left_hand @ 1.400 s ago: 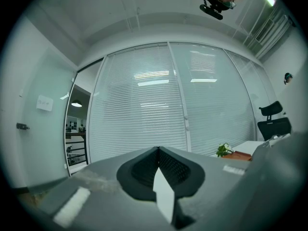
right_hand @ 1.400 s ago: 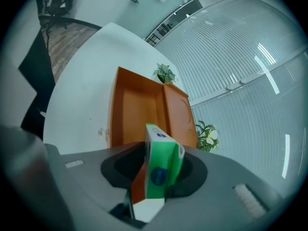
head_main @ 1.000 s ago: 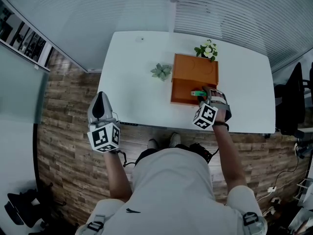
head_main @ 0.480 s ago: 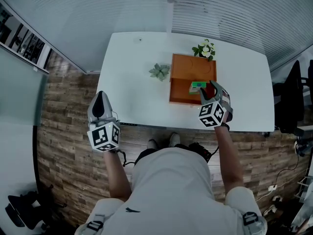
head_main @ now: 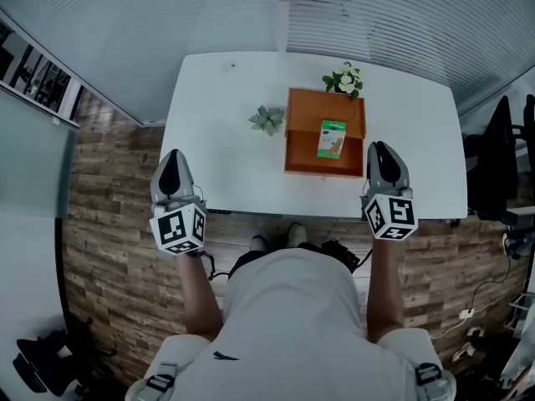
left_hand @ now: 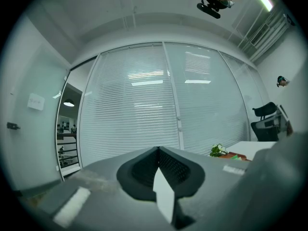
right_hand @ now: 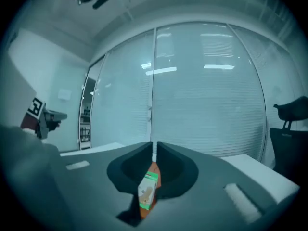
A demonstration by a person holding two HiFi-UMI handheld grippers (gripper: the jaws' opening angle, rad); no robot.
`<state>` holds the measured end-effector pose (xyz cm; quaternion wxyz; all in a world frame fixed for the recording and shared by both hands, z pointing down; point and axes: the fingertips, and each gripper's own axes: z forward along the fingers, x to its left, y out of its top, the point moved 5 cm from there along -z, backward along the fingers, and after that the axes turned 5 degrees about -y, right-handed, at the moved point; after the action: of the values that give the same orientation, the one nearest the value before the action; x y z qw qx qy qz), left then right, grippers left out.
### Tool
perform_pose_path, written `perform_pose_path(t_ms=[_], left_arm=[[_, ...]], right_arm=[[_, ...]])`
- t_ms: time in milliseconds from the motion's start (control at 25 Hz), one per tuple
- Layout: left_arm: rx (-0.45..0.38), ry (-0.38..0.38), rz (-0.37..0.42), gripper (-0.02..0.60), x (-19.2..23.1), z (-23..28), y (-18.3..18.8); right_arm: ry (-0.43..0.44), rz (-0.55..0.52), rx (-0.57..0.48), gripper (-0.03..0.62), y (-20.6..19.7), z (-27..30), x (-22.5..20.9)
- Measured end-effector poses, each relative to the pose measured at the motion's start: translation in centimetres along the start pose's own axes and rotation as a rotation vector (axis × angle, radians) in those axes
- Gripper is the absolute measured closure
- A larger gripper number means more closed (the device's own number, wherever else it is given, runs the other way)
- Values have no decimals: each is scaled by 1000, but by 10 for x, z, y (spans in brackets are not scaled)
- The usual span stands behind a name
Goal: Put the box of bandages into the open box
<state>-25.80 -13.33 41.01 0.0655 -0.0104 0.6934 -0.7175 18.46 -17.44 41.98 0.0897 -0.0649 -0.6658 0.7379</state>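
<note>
The surface [head_main: 217, 140] is smooth white with a soft sheen; whether it is laminate or painted board cannot be told. The open box [head_main: 305, 153] is a plain matt orange with smooth walls. The box of bandages [head_main: 332, 139] looks like printed card in green and cream. The floor [head_main: 109, 224] is wood plank, rough-grained, in mixed browns. The slatted blinds [head_main: 376, 15] look pale and matt. The left tool [left_hand: 158, 151] has a matt grey plastic shell, with a darker, finely textured inner recess. The person's shirt [head_main: 288, 324] is pale, soft cloth.
</note>
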Motion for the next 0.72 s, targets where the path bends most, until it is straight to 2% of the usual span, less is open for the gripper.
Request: perform_pose_path(t_ms=[40, 80, 320, 520, 720], left_arm=[[0, -3, 2, 577, 0, 1, 1], [-1, -5, 3, 576, 0, 1, 1], [-4, -15, 5, 576, 0, 3, 3], [-8, -32, 15, 577, -3, 6, 5], [-11, -29, 21, 577, -1, 6, 6]], right_arm=[[0, 32, -46, 585, 5, -10, 0], [-1, 52, -80, 591, 9, -19, 0], [10, 9, -110, 591, 13, -47, 4], [20, 65, -139, 591, 18, -51, 3], [32, 59, -154, 592, 22, -51, 7]])
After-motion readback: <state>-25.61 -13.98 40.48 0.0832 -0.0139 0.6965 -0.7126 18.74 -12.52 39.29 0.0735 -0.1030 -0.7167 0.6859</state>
